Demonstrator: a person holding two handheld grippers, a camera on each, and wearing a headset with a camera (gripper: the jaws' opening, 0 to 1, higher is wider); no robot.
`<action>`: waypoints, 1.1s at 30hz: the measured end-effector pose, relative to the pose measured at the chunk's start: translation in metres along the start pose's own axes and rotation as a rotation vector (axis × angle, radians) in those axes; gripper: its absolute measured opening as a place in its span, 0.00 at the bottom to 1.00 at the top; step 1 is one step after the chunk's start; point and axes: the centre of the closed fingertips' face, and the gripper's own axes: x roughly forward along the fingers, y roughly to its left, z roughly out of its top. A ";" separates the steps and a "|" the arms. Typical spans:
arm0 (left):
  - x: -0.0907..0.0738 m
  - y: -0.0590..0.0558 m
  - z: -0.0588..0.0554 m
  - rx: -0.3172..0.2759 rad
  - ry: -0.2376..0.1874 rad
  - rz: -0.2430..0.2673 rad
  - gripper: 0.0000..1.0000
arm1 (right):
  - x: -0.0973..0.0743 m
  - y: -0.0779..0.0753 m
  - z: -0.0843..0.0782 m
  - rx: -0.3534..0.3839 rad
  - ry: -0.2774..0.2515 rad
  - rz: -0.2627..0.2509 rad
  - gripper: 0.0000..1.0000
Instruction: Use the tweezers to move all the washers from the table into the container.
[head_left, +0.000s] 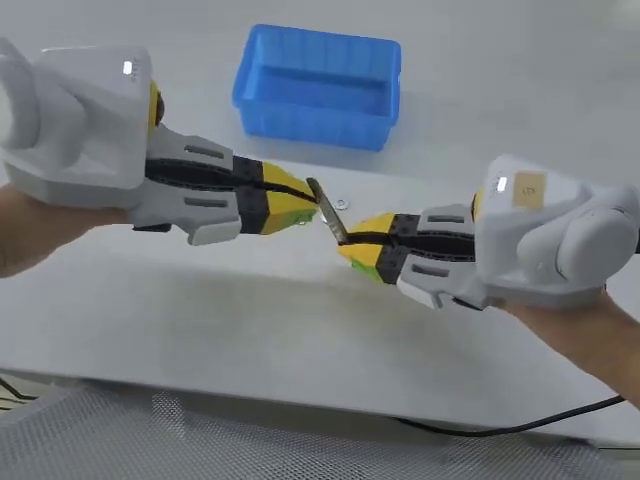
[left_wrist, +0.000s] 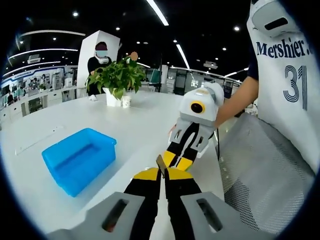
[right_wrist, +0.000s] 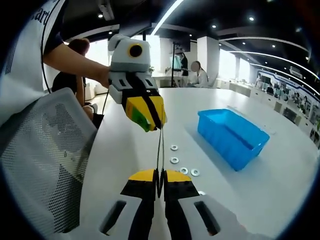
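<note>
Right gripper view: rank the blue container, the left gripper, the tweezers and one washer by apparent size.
1-2. left gripper and blue container: look alike in size, and the gripper is nearer the camera, so unranked.
3. tweezers
4. washer, smallest.

"Mershier." and "31" on white jersey (left_wrist: 286, 107)

potted plant (left_wrist: 117, 75) | white cup (left_wrist: 126, 101) just beside it | mesh chair (right_wrist: 42, 150) | black cable (head_left: 480, 430)

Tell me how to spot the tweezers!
Find the blue bin on the white table, then look nearer, where the left gripper and right gripper meet. The tweezers are the thin grey metal strip between them, unlike the small round washers nearby.
</note>
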 end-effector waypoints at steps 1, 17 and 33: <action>0.001 -0.001 0.001 -0.006 -0.006 -0.005 0.09 | 0.000 0.000 0.000 -0.001 0.001 0.000 0.05; 0.006 -0.002 0.009 -0.021 -0.026 0.005 0.08 | 0.000 0.005 0.001 0.012 -0.005 0.011 0.05; 0.010 -0.021 0.022 0.056 0.011 -0.049 0.05 | 0.007 0.014 0.007 -0.073 0.021 0.052 0.06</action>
